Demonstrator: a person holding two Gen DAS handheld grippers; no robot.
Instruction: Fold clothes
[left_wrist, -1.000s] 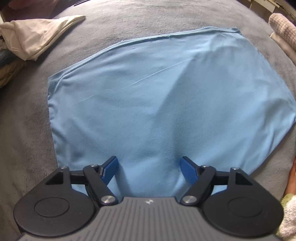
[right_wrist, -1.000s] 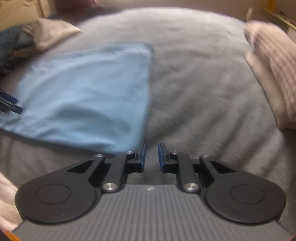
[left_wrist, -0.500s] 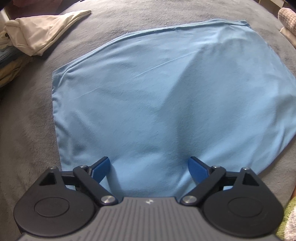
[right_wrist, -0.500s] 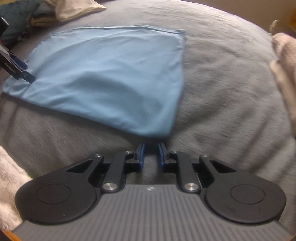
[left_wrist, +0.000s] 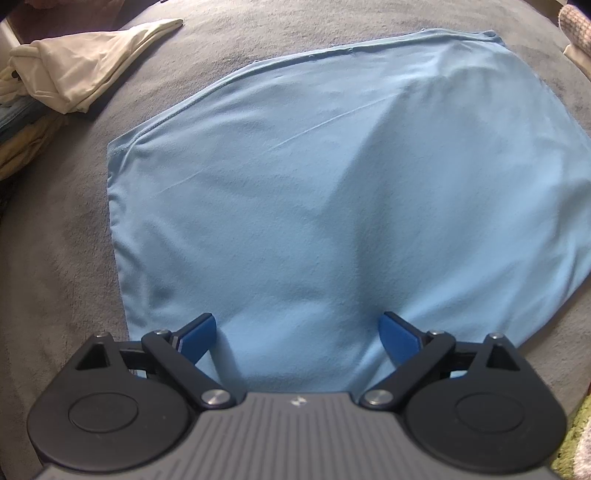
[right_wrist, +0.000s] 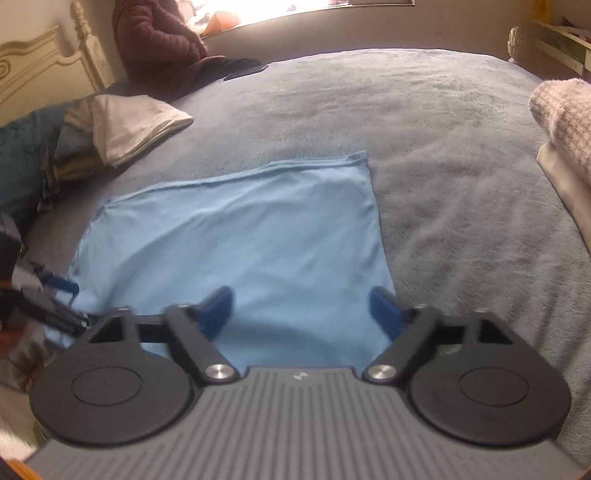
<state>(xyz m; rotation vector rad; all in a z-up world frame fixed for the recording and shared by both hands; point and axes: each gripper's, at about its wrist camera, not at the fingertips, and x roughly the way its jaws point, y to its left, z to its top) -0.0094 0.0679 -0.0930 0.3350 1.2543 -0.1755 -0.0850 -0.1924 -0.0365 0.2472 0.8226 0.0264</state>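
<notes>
Both our grippers are spreading their jaws with nothing gripped — our left gripper (left_wrist: 297, 332) and right gripper (right_wrist: 302, 306) hang over the near edge of the folded blue garment (left_wrist: 332, 192), which lies flat mid-bed (right_wrist: 443, 122) — cream clothes (left_wrist: 81, 74) piled at its far-left corner.

You have open grey blanket (right_wrist: 424, 122) across the bed's middle and far side, beyond and right of the light blue cloth (right_wrist: 240, 236). Along the left edge a pile of folded clothes (right_wrist: 122, 125) blocks you, and at the right edge a knitted bundle (right_wrist: 565, 122) stands in the way.
</notes>
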